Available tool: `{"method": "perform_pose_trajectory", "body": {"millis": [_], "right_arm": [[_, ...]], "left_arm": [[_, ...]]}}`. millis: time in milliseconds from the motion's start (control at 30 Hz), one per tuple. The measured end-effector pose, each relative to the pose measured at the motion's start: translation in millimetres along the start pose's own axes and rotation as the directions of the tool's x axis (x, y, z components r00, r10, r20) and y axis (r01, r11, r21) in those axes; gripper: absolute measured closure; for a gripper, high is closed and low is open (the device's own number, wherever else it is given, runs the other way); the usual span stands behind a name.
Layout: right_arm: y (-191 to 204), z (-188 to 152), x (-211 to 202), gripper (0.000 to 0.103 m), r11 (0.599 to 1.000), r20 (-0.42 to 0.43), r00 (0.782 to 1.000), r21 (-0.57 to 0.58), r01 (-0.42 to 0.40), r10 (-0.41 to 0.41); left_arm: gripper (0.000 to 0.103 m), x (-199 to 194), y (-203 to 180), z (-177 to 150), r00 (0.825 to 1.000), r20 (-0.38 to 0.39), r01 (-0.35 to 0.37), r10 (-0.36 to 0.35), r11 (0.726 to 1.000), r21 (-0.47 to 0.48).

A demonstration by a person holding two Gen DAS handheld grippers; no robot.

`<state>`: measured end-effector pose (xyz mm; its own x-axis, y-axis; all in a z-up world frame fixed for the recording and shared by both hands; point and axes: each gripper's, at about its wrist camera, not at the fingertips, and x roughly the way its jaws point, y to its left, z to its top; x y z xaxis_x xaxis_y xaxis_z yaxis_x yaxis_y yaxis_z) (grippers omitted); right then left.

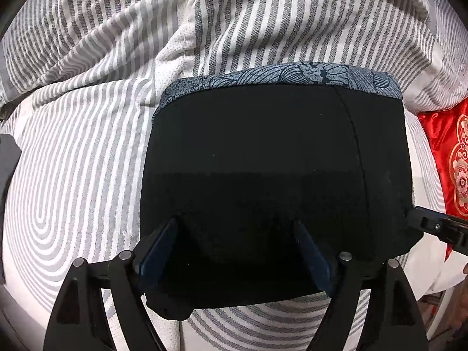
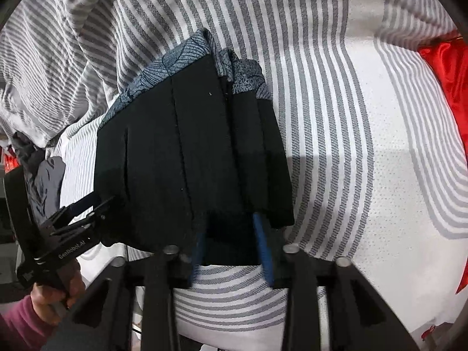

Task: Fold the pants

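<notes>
The pants [image 1: 263, 161] are black with a blue-grey patterned band [image 1: 292, 74] at the far edge, folded into a compact rectangle on the striped bedding. My left gripper [image 1: 237, 222] is open, its blue-padded fingers [image 1: 159, 248] spread over the near edge of the fold. In the right wrist view the same pants [image 2: 187, 152] lie ahead, patterned band [image 2: 175, 58] at the far end. My right gripper [image 2: 231, 228] is open, its fingers [image 2: 263, 248] straddling the near corner of the fold. The left gripper [image 2: 87, 204] shows at the pants' left edge.
Grey and white striped bedding [image 1: 87, 146] covers the surface, bunched into folds at the back [image 1: 146, 14]. A red embroidered cushion [image 1: 450, 158] lies at the right, also seen in the right wrist view [image 2: 450, 67]. Grey clothing [image 2: 44, 181] lies at the left.
</notes>
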<state>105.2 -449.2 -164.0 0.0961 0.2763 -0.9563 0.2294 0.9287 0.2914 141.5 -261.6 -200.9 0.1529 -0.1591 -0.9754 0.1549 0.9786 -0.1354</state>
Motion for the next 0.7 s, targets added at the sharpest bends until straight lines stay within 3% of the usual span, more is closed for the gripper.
{"method": "perform_pose_trajectory", "body": {"millis": [233, 567, 700], "right_arm": [[19.1, 0.6, -7.2, 0.058, 0.999, 0.059, 0.998, -0.042, 0.029, -0.026], [21.0, 0.2, 16.7, 0.054, 0.997, 0.045, 0.998, -0.062, 0.042, -0.039], [26.3, -1.2, 22.7, 0.044, 0.995, 0.052, 0.998, -0.088, 0.046, -0.041]], "left_arm": [[0.019, -0.2, -1.5, -0.3, 1.0, -0.004, 0.007, -0.007, 1.0, -0.007], [0.019, 1.4, -1.4, -0.2, 1.0, 0.0, 0.005, -0.005, 1.0, -0.004], [0.018, 4.3, -0.7, 0.3, 1.0, -0.005, 0.012, -0.012, 1.0, -0.005]]}}
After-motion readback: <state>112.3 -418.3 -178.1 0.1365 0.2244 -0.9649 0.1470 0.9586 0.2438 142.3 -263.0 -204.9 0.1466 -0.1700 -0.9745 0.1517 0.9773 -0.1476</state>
